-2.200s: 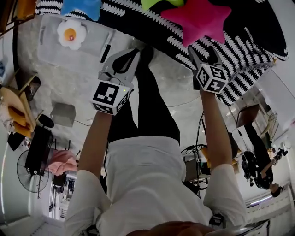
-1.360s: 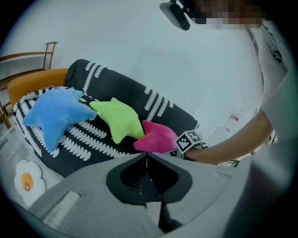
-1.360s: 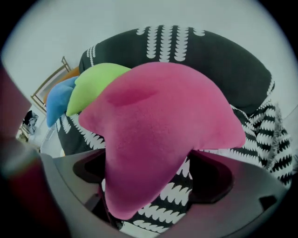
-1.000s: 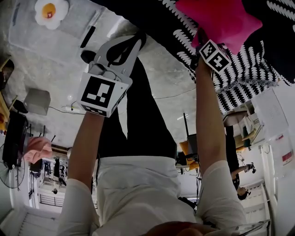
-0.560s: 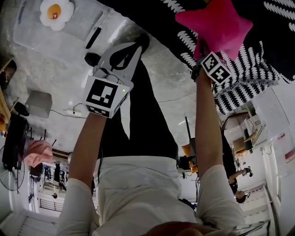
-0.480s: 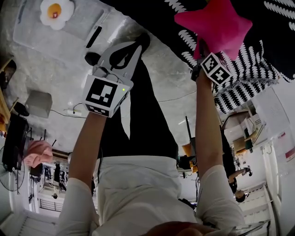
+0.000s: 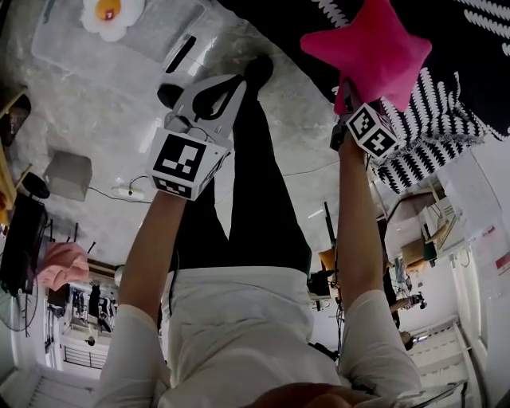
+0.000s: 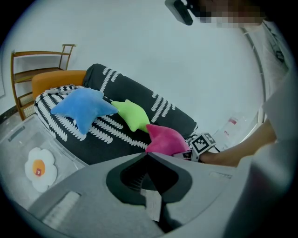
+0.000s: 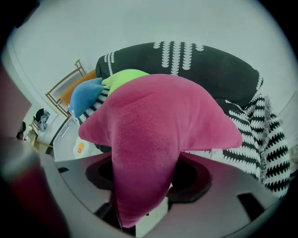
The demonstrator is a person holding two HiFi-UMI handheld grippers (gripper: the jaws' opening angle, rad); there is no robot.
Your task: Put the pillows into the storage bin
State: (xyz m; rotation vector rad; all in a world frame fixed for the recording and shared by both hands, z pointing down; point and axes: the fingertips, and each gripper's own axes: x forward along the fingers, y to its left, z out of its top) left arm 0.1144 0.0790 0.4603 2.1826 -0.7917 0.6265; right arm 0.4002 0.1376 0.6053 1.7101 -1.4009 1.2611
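Right gripper is clamped on one arm of the pink star pillow. Its jaws have just been closing in a bit, and they sit about halfway shut with the plush squashed between them. The rest of the star hangs free off the far side of the gripper, over the edge of the sofa at far right. Left gripper is empty, jaws together, pointing out over the floor.

The clear storage bin is off at the far left, with the fried-egg pillow looking like it already lies inside. The blue star pillow and the green one are up on the sofa.

My worries from here:
- I'm holding one soft point, so a quick swing left could pull the plush out and drop it short of the bin.
- The star fills most of the right gripper view, so I can't judge the bin rim from there.
- A loose arm could catch on the rim and leave the pillow hanging half out.
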